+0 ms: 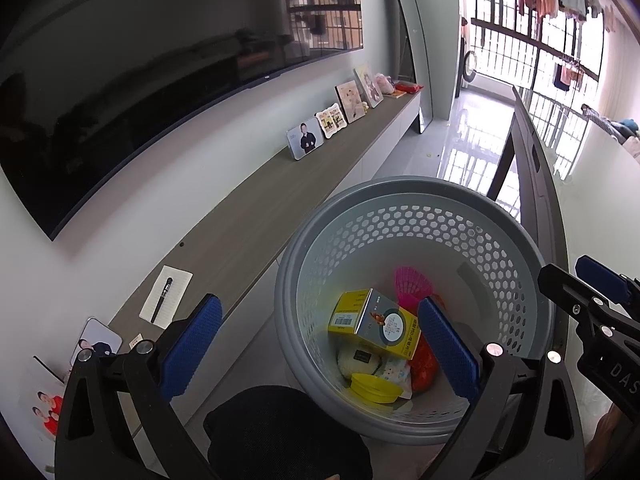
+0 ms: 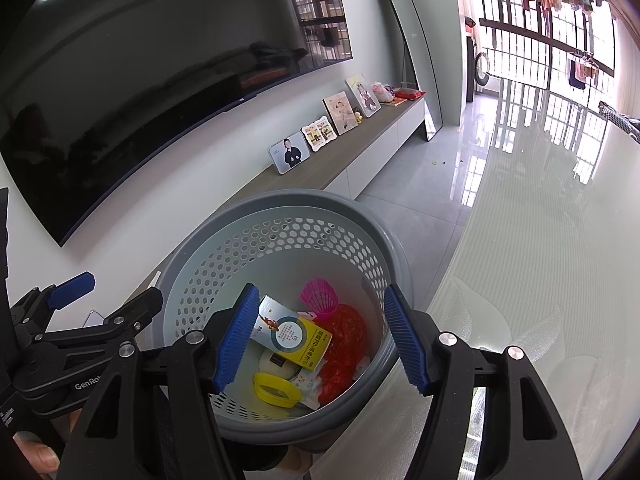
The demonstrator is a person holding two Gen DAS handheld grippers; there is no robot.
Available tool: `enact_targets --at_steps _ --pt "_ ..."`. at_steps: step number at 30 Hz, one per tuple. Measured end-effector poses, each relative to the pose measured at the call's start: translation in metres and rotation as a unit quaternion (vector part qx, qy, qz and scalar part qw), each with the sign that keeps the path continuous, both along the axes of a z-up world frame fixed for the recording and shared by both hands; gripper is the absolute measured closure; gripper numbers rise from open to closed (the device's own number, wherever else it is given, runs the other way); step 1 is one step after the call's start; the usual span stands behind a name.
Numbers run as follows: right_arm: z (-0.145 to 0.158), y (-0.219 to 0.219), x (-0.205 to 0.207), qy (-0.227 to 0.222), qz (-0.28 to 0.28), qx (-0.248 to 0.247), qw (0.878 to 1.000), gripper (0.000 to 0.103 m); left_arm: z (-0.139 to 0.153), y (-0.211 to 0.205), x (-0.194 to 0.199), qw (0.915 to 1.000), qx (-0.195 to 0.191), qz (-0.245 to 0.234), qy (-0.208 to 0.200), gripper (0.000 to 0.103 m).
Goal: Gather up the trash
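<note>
A grey perforated trash basket (image 1: 400, 196) stands below both grippers; it also shows in the right wrist view (image 2: 280, 204). Inside lie a yellow box (image 1: 374, 322), a pink shuttlecock (image 1: 412, 284), a yellow lid (image 1: 374, 388), a red bag (image 1: 424, 364) and a white round packet (image 1: 356, 362). The same box (image 2: 296, 334), lid (image 2: 276, 390) and red bag (image 2: 342, 344) show in the right wrist view. My left gripper (image 1: 320, 346) is open and empty above the basket's near left rim. My right gripper (image 2: 320, 338) is open and empty over the basket.
A long wooden TV console (image 1: 256, 208) runs along the wall under a big TV (image 1: 140, 80), with photo frames (image 1: 306, 142) and a notepad with a pen (image 1: 166, 296). A black chair seat (image 1: 280, 432) sits below. A pale glossy table (image 2: 540, 280) lies to the right.
</note>
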State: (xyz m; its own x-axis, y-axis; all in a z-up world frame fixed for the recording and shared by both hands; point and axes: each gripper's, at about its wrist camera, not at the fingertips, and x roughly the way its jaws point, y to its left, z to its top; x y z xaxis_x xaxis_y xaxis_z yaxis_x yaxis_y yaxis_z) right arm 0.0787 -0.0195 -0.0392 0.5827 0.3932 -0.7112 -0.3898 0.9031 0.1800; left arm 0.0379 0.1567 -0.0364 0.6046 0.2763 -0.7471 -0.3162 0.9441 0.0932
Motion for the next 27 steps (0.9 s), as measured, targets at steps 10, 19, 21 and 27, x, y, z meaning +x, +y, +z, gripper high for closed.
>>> enact_targets --at_steps 10,19,21,27 --pt "0.0002 0.0004 -0.0004 0.000 0.000 0.000 1.000 0.041 0.0023 0.0008 -0.0016 1.0000 -0.002 0.002 -0.004 0.006" --pt "-0.0002 0.0001 -0.0005 0.000 0.000 0.000 1.000 0.041 0.0014 0.0026 -0.0019 1.0000 -0.008 0.004 0.000 0.006" --pt "-0.0002 -0.0003 -0.0005 0.000 0.001 0.000 1.000 0.041 0.0015 0.0027 -0.0020 1.0000 -0.007 0.003 0.000 0.006" --pt "-0.0006 0.0002 -0.0003 0.000 0.000 0.000 1.000 0.041 0.0009 0.0016 -0.0024 1.0000 -0.005 0.000 -0.001 0.006"
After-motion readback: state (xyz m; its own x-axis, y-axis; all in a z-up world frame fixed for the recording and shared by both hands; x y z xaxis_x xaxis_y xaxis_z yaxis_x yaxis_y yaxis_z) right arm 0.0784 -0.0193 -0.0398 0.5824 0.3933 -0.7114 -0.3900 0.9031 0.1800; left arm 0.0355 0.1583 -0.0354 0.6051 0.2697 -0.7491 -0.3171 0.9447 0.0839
